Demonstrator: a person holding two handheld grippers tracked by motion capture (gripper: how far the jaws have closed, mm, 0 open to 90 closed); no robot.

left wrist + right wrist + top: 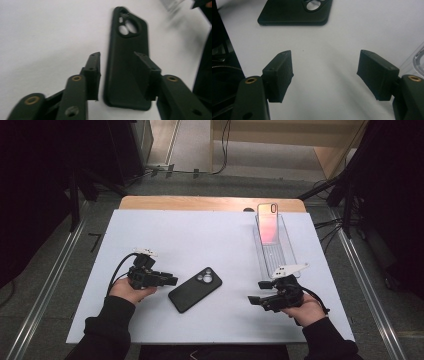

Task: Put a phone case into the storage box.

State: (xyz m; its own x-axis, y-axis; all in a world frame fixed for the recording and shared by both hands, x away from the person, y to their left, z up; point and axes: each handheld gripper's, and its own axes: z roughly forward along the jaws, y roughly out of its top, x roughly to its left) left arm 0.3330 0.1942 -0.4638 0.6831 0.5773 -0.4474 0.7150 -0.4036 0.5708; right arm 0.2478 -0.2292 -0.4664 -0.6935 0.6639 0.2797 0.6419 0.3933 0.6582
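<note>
1. Black phone case (195, 289) lies lower centre of high view on white table (210, 240), between left gripper (170, 281) and right gripper (256, 293); clear tray (287, 242) w/ pink phone (267, 223) upper right.
2. Left gripper view: jaws apart, case centre frame just beyond them.
3. Right gripper view: jaws wide apart, case at top left.

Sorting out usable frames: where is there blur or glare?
High view: dark surroundings, bright white table, pink sheen on the clear case. Left gripper view: soft motion blur, worst top right; black phone case readable. Right gripper view: sharpest, faint shadows under the jaws.
</note>
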